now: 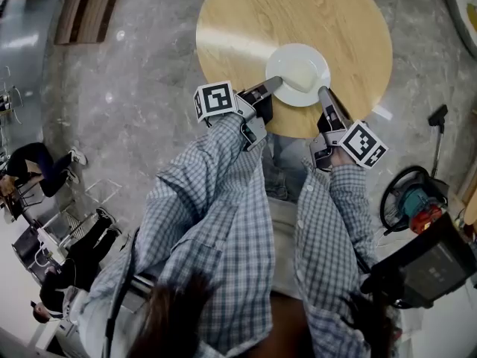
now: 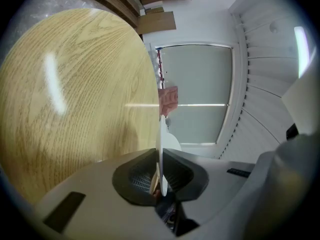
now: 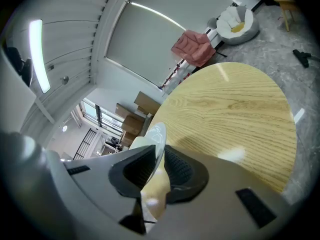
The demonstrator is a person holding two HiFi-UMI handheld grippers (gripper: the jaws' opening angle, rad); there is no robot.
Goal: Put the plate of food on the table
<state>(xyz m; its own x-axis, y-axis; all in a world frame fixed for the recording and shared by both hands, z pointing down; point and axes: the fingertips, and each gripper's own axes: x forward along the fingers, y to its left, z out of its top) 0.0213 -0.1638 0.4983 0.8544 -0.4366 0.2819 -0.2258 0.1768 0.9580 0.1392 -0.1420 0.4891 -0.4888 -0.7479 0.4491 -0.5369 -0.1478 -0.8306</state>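
A white plate [image 1: 298, 74] with pale food on it hangs over the near edge of the round wooden table [image 1: 246, 21]. My left gripper [image 1: 274, 85] is shut on the plate's left rim and my right gripper [image 1: 323, 93] is shut on its right rim. In the left gripper view the plate [image 2: 161, 149] shows edge-on between the dark pads [image 2: 135, 176], with the table [image 2: 75, 94] beside it. The right gripper view has the plate's rim [image 3: 155, 136] pinched between the pads [image 3: 182, 171], above the table [image 3: 235, 114]. Whether the plate touches the table I cannot tell.
The table stands on a grey marble floor [image 1: 134, 95]. A red and teal machine with a hose [image 1: 414, 203] and a black cart [image 1: 432, 263] sit at the right. People sit on chairs [image 1: 45, 200] at the far left. Wooden slats [image 1: 86, 6] lie at the top left.
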